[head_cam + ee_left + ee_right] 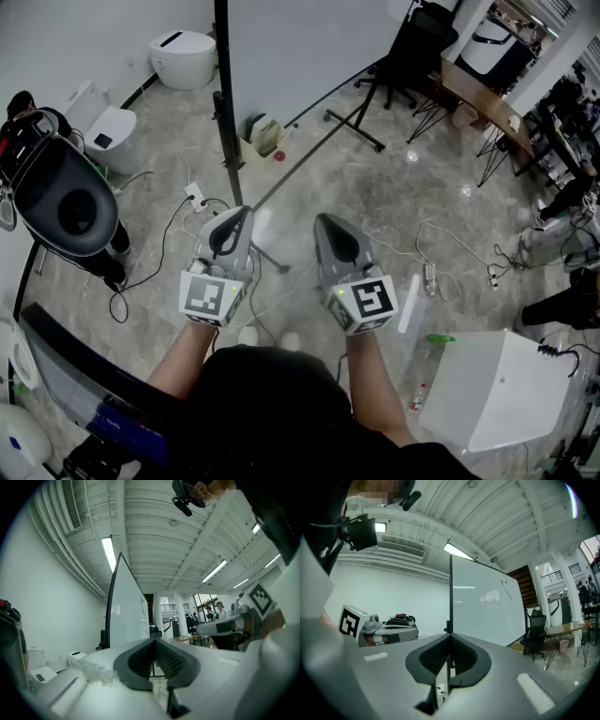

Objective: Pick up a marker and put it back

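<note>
Your left gripper (242,212) (153,640) and your right gripper (323,218) (450,635) are held level, side by side in front of you. Both point toward the whiteboard (300,56) (487,606) on its stand. In each gripper view the two fingers are pressed together at the tips, and the ribbed pads form a closed loop with nothing pinched inside.

In the head view, a short green marker-like stick (439,338) lies at the near top edge of the white box (497,389), low on your right. It is too small to tell for certain whether it is the marker. It sits behind and to the right of your right gripper's fingertips, well apart from them, and farther again from your left gripper. Neither gripper view shows it, since both look ahead at the whiteboard.
</note>
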`<state>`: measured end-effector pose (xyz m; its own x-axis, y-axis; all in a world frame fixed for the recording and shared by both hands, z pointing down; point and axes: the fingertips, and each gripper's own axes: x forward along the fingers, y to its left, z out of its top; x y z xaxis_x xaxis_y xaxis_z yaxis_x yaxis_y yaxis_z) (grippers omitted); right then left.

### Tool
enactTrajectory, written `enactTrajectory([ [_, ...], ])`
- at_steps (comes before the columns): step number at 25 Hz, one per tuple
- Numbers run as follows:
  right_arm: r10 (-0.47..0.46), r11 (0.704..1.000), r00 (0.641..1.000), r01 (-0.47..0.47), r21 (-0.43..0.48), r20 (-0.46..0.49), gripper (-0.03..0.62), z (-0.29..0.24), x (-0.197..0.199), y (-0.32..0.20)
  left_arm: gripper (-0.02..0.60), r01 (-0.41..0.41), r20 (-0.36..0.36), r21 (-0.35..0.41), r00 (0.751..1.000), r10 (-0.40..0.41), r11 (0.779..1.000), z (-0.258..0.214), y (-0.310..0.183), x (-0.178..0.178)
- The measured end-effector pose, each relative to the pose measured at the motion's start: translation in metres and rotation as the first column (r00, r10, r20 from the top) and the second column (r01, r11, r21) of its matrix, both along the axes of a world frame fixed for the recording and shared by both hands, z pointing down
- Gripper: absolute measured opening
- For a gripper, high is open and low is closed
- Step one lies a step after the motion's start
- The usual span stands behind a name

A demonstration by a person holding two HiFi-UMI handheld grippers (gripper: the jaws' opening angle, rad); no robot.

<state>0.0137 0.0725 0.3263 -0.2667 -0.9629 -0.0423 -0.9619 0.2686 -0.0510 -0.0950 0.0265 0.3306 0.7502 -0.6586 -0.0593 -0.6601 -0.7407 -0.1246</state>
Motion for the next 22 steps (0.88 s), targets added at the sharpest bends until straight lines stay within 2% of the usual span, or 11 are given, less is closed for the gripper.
enactTrajectory([
  [3,0.001,1.0,1.0,-0.001,-0.001,0.001,0.008,0.001,0.001,0.002,0.002,-0.012,-0.003,0.012,1.0,0.012,1.0,0.001,0.0,0.001],
  [6,0.002,1.0,1.0,-0.002,-0.004,0.002,0.008,0.001,0.002,0.002,-0.002,-0.01,0.007,-0.018,1.0,0.01,1.0,0.002,0.0,0.001],
  [11,-0.014,1.0,1.0,0.014,-0.004,0.02,0.009,0.003,0.0,-0.001,0.0,-0.018,-0.007,0.01,1.0,0.018,1.0,-0.004,-0.003,0.002],
  [22,-0.008,1.0,1.0,0.009,-0.019,0.027,0.009,0.005,-0.007,-0.008,0.003,-0.038,0.006,0.004,0.999,0.038,0.999,0.002,-0.01,-0.005],
])
